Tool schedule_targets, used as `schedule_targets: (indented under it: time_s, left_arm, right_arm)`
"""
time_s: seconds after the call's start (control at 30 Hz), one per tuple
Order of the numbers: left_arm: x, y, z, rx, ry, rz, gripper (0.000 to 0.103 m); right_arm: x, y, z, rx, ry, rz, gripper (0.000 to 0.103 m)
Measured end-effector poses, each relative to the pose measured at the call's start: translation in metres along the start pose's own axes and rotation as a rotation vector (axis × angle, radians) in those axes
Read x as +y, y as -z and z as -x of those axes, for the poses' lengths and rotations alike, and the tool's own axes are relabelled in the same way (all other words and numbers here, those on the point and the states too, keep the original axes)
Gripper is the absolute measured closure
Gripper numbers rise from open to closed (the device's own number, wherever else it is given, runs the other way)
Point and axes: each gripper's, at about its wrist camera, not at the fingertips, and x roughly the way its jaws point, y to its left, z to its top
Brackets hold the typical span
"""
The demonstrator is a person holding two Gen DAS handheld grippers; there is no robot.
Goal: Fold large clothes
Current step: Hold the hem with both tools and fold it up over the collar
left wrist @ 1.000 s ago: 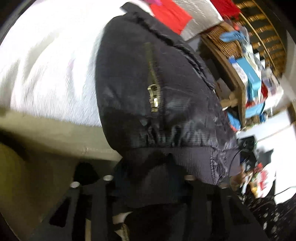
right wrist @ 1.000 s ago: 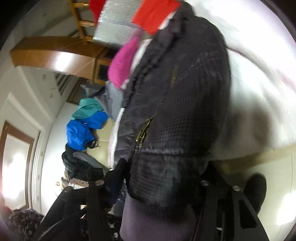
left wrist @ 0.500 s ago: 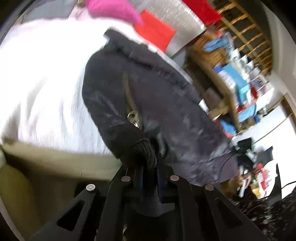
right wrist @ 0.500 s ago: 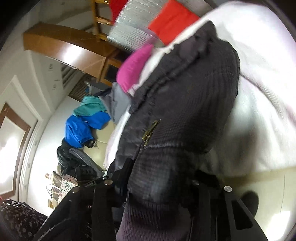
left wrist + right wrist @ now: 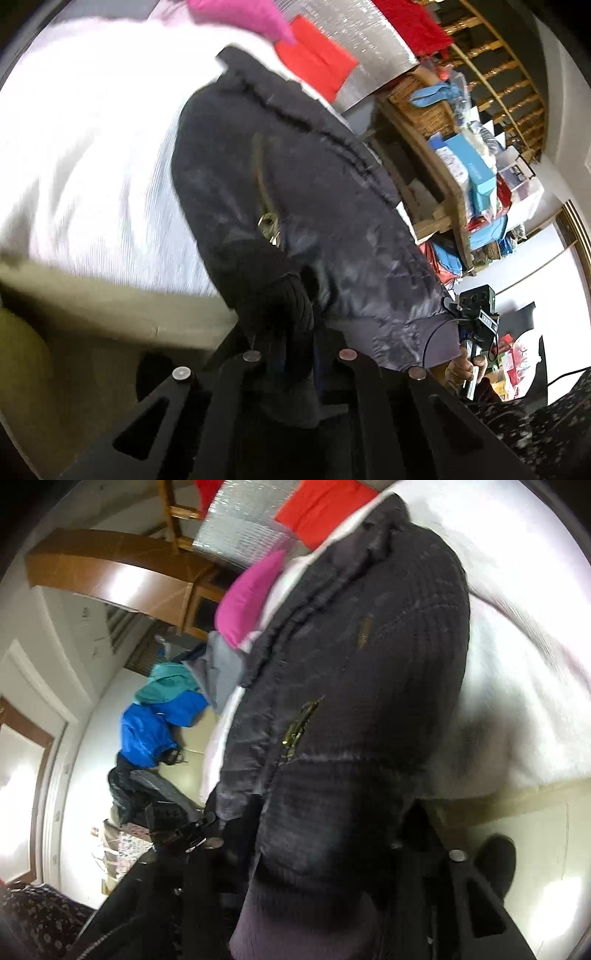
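The white bedspread [image 5: 85, 155] is the largest thing in both views, and everything else is placed here against it. Lying on it, with its lower end hanging over the near edge toward the cameras, is the dark padded jacket [image 5: 325, 206], front side up, a brass-coloured zip pocket [image 5: 264, 184] showing on each side of its chest. Beyond the far edge of the bedspread stands a silvery quilted panel [image 5: 373, 40] with a red cloth [image 5: 317, 62] in front of it, and a pink cushion [image 5: 251, 594] rests at the bedspread's far side. Off the bedspread on one side, in the left wrist view, a wooden shelf unit [image 5: 447, 192] is crammed with goods: a woven basket [image 5: 417, 99] on its upper level with a blue cloth on top, and below that light blue boxes [image 5: 476, 170] and packets too small to read. Off the other side, in the right wrist view, a blue and teal garment [image 5: 162, 716] lies heaped on the pale floor. At the bedspread's near edge the left gripper [image 5: 291, 343] is clamped tight on a bunched fold of the jacket's ribbed hem. The right gripper [image 5: 314, 849] has the other side of the hem between its fingers, jaws pressed on the thick cloth.
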Motion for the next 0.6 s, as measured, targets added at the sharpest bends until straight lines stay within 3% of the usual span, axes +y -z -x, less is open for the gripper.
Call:
schedule_targets:
  time_s: [0.13, 0.23, 0.33, 0.43, 0.6]
  left_arm:
    - [-0.019, -0.026, 0.018, -0.072, 0.022, -0.046, 0.094]
    - [-0.037, -0.049, 0.034, -0.120, 0.031, -0.100, 0.094]
    - [-0.051, -0.066, 0.027, -0.119, 0.012, -0.153, 0.094]
    - [-0.047, -0.059, 0.009, -0.045, -0.035, -0.161, 0.094]
    - [-0.042, -0.017, -0.020, 0.093, -0.354, -0.265, 0.093]
  right_arm:
    - [0.025, -0.019, 0.018, -0.099, -0.051, 0.067, 0.077]
    - [0.041, -0.035, 0.023, -0.140, -0.068, 0.111, 0.077]
    - [0.042, -0.043, 0.012, -0.099, -0.031, 0.129, 0.077]
    - [0.031, -0.032, 0.000, -0.033, 0.034, 0.125, 0.076]
    - [-0.009, -0.008, 0.006, 0.003, 0.082, -0.007, 0.063]
